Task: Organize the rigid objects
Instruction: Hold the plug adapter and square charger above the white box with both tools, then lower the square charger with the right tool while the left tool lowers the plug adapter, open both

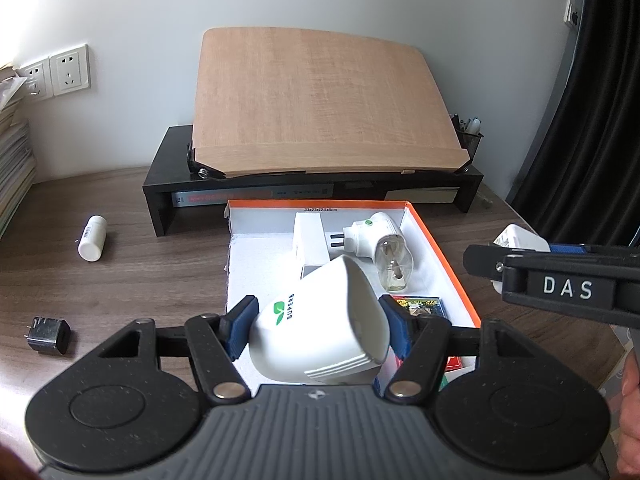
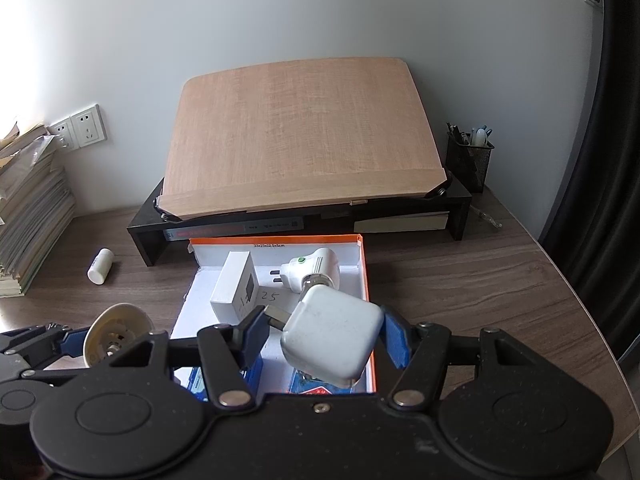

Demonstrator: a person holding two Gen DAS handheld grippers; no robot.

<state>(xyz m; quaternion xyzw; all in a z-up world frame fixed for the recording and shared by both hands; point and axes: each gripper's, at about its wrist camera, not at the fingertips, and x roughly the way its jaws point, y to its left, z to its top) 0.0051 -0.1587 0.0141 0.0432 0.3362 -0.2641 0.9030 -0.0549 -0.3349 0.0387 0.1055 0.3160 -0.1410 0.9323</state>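
Wood-grain tabletop (image 1: 132,264) is seen with an orange-rimmed box (image 1: 448,256) at frame centre, where a night light (image 1: 376,240) and a small white carton (image 1: 310,242) are kept. A white cone-shaped lamp base (image 1: 320,328) is clamped in the left tongs (image 1: 318,328) at lower centre. A white power adapter (image 2: 332,336) is clamped in the right tongs (image 2: 324,338) above the box's lower right edge. A white bottle (image 1: 93,238) and a black charger (image 1: 48,335) are left lying at the left.

Paper stack (image 2: 28,216): cut off at left frame edge. Colourful cards (image 1: 420,306) in orange-rimmed box (image 1: 444,248): mostly hidden behind white held device (image 1: 320,328), print unreadable. Pen holder (image 2: 469,162) contents: possibly pens, too small.
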